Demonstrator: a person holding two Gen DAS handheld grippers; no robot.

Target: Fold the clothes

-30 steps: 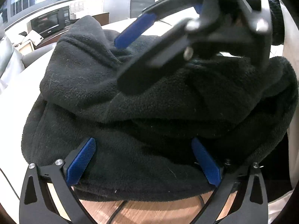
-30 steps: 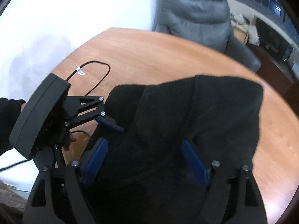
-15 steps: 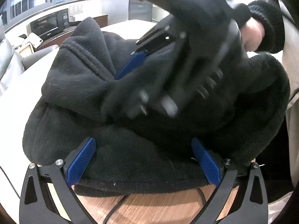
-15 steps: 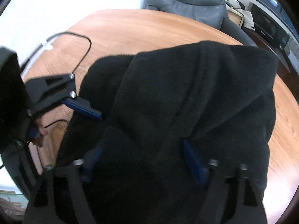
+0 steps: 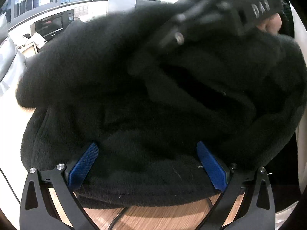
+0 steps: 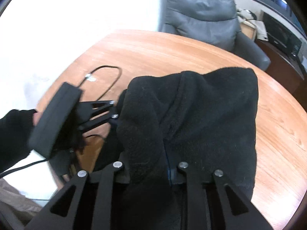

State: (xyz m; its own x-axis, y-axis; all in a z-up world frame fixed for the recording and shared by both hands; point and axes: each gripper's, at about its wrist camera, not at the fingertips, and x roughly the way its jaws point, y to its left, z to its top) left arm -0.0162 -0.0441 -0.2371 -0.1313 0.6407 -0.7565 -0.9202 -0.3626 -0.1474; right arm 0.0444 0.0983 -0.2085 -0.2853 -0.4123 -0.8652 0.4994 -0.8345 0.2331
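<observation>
— Black fleece is filling nearly everything up close. How is the left tool (image 5: 147, 164) sitting?

— Its blue pads (image 5: 84, 165) are standing wide apart, with the near edge of the fleece top (image 5: 119, 99) bulging between them and lying on the wooden table (image 5: 153, 217). Nothing is being pinched there; the pads are only flanking the bundle.

— And the right tool (image 6: 150, 172)?

— Its two fingers are drawn in narrow and a thick ridge of the fleece (image 6: 191, 124) is being squeezed between them. A sliver of blue pad is showing at the right-hand finger; the other pad is buried in cloth.

— So how far along is the folding, would you say?

— Partway, I am guessing. The top is gathered into a lumpy, doubled-over heap on the table (image 6: 172, 53), not a flat, squared stack. Layers are overlapping, but the edges are looking uneven, and one fold is being carried by the right tool.

— What is left?

— Laying that held fold down, flattening, and probably another fold. Whether the sleeves are tucked in, I cannot tell.

— Anything farther out?

— A black cable (image 6: 107, 80) is curling on the table beyond the left tool, and a grey chair (image 6: 201, 13) is standing past the far edge.
</observation>
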